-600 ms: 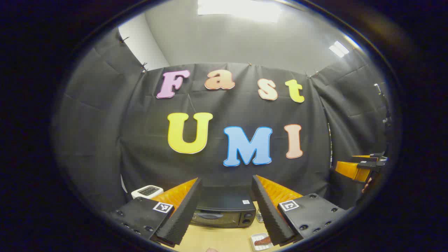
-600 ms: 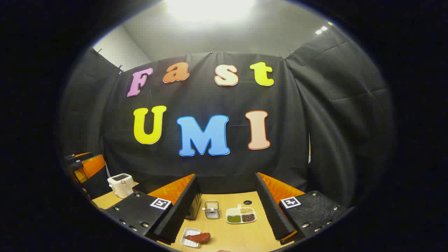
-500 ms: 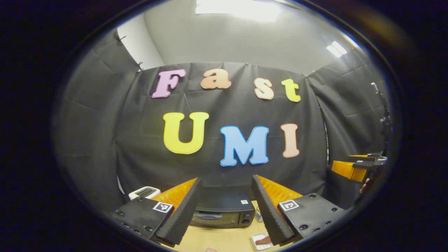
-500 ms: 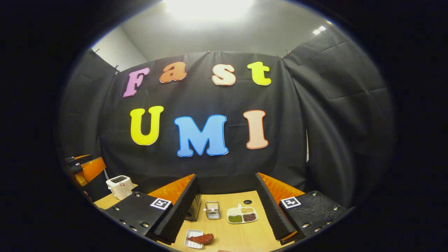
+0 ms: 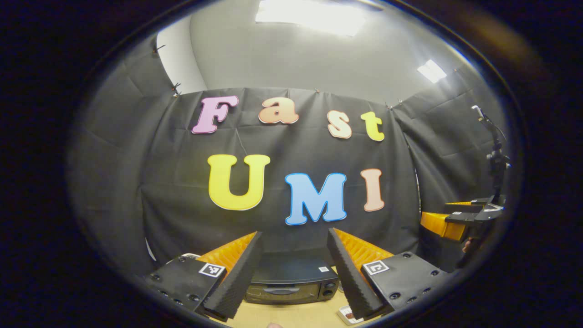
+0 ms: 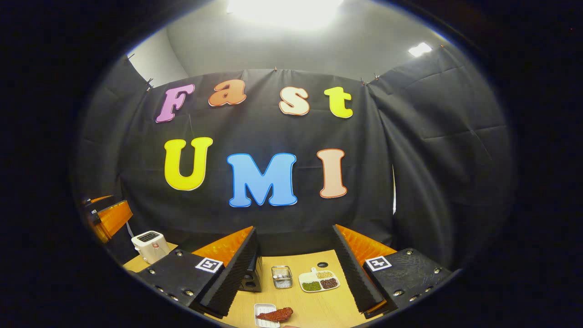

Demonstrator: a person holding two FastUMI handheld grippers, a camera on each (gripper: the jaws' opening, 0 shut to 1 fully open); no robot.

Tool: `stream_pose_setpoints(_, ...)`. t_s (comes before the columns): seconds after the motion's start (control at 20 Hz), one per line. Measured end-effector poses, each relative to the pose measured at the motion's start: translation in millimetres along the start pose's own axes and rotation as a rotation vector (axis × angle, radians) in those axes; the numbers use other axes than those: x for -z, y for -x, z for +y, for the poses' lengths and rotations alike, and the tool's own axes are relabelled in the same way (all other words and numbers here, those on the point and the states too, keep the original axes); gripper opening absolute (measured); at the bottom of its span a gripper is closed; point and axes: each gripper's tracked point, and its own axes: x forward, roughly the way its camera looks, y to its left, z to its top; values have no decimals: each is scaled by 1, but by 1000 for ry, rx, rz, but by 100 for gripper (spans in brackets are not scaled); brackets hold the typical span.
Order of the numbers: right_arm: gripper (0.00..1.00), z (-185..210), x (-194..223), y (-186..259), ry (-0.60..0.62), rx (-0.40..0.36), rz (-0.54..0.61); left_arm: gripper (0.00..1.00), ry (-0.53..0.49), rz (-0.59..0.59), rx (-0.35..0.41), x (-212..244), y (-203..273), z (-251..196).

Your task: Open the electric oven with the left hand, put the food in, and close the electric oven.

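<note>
Bare table (image 6: 314, 305) lies between food (image 6: 274, 314) and oven (image 6: 251, 279).

Straight ahead in my left gripper view I see the electric oven (image 5: 291, 284): a black box with a dark glass door, shut, a handle across its top and knobs at its right. In my right gripper view the food (image 6: 274, 314), a reddish-brown piece, lies on a small white tray (image 6: 263, 319) on the bench (image 6: 319, 305).

The electric oven (image 5: 291, 284) sits door closed on the tabletop (image 5: 291, 314), framed between the left gripper (image 5: 294, 269) and its spread fingers (image 5: 239, 278); right of the oven, the right gripper (image 5: 448, 221) hangs.
</note>
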Motion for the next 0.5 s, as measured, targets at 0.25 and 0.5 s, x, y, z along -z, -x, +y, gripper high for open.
stream_pose_setpoints(0.25,98,6,0,-10,-5,-20,-7,94,31,25,-3,12,-14,2)
stream_pose_setpoints(0.5,98,2,18,-26,-3,-43,32,94,48,89,-27,44,-28,6)
